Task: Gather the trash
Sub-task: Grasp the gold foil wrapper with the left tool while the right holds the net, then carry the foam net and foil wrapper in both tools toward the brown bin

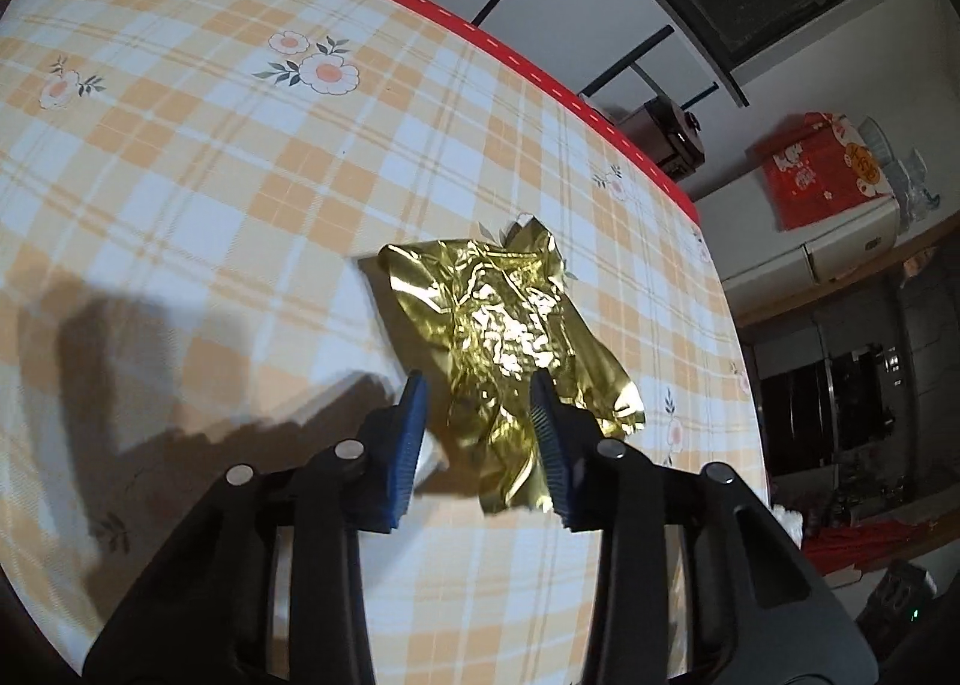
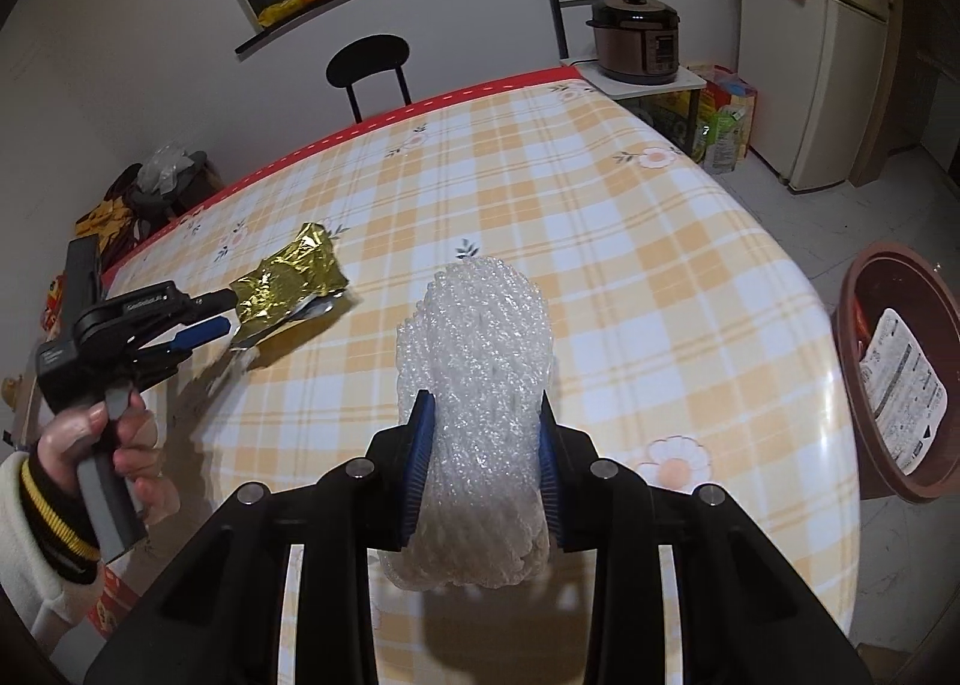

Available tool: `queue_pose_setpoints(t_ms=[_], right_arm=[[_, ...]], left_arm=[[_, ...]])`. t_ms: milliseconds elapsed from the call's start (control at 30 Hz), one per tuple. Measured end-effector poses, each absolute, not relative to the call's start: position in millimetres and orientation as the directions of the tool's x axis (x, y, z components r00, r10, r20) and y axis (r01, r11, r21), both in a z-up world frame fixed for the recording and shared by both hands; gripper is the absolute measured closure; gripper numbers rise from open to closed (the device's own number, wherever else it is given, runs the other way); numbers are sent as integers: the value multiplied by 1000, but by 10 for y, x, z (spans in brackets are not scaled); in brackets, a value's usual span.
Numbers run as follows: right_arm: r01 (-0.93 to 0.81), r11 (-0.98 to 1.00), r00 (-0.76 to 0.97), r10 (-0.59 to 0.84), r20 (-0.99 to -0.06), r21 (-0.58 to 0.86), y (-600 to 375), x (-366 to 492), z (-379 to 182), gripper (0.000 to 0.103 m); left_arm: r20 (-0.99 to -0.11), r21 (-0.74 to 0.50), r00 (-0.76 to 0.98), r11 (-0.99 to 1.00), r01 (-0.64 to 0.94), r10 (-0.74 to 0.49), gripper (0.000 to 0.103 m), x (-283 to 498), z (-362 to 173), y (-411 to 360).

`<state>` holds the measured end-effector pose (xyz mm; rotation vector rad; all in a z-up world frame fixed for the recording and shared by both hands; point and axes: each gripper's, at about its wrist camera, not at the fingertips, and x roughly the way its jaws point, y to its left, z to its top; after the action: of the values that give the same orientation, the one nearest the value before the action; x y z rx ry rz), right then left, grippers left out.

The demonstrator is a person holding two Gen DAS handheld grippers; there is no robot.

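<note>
A crumpled gold foil wrapper [image 1: 510, 325] lies on the checked tablecloth [image 1: 210, 175]. My left gripper [image 1: 480, 391] has its blue pads on either side of the wrapper's near end, with a gap still showing between them. In the right wrist view the left gripper [image 2: 225, 313] reaches the same gold wrapper [image 2: 288, 280] from the left. My right gripper [image 2: 483, 409] is shut on a roll of white foam netting [image 2: 480, 349] and holds it above the tablecloth [image 2: 630, 265]. A brown bin [image 2: 888, 289] with a printed wrapper inside stands on the floor at the right.
A black chair [image 2: 369, 64] stands behind the table's red far edge. A pressure cooker [image 2: 636, 40] sits on a small shelf at the back right, beside bags and a fridge [image 2: 840, 55]. Clutter lies on the floor at the left.
</note>
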<state>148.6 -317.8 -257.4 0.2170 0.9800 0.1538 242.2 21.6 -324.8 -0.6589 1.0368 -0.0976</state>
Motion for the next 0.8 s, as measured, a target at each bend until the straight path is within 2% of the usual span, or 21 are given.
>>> queue_pose_setpoints(t_ms=[333,467,667,800], right_arm=[[-7,969,553,209,-807,246,-3389,1519,-2560,71],[0,968,555,209,-805,250,-3431,1506,-2555,71],[-4,964,568,221,-793,266,-3428,1476,-2487,71],[-19,959,584,241,-775,284,-3380,1454,-2416,71]], left_arm=[[-794,-492,531,825,-278,-296,71,2676,-3389,127],[-812,-452,519,851,-268,-268,81,2683,-3389,53],[-773,-442,570,880,-173,-277,91,2497,-3115,-20],[-744,-437,604,891,-118,-285,93,2266,-2860,-8]])
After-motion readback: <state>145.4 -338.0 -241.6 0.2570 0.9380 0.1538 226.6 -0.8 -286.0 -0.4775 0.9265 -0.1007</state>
